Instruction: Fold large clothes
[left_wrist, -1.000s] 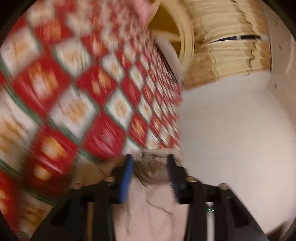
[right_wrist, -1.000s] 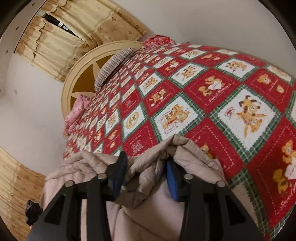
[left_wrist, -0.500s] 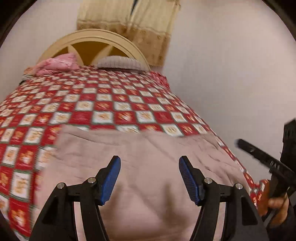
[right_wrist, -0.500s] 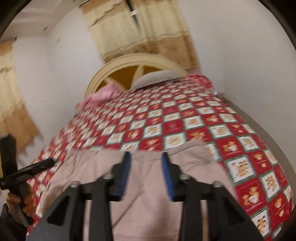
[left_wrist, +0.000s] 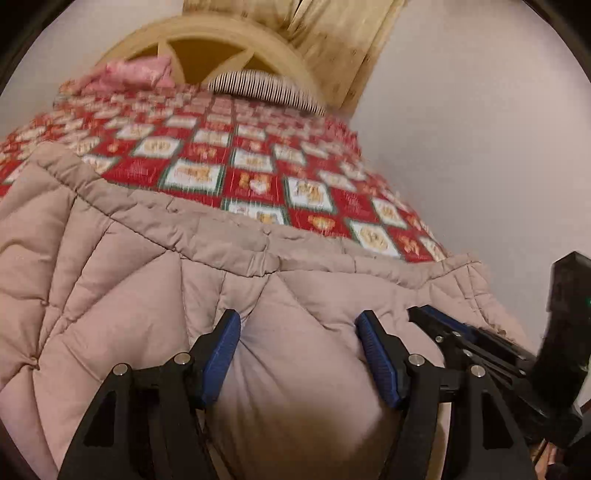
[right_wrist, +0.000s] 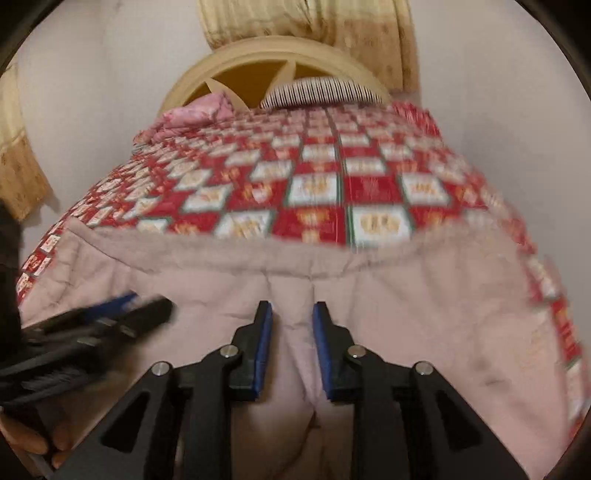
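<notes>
Left wrist view: the left tongs (left_wrist: 297, 325) stand with jaws wide apart over the coat (left_wrist: 122, 295), a quilted beige garment lying spread on the bed quilt (left_wrist: 255, 181); a padded bulge sits between the blue pads without being pinched. One second ago these tongs were clamped on a gathered fold of the coat; half a second ago they had already let go. Ahead of the tongs lies the coat's seamed edge, beyond it the headboard (left_wrist: 229, 44) and a striped pillow (left_wrist: 258, 86). To the right, just beside them, the right tongs (left_wrist: 436, 325) enter the frame.

Right wrist view: the right tongs (right_wrist: 291, 317) have jaws narrowly apart, astride a seam crease, gripping nothing that can be seen; one second ago they too held bunched fabric. The left tongs (right_wrist: 129, 306) appear blurred at left.

Judgement: one fold has been laid down and released, and both tongs are free for the next grasp. No containers are visible.
</notes>
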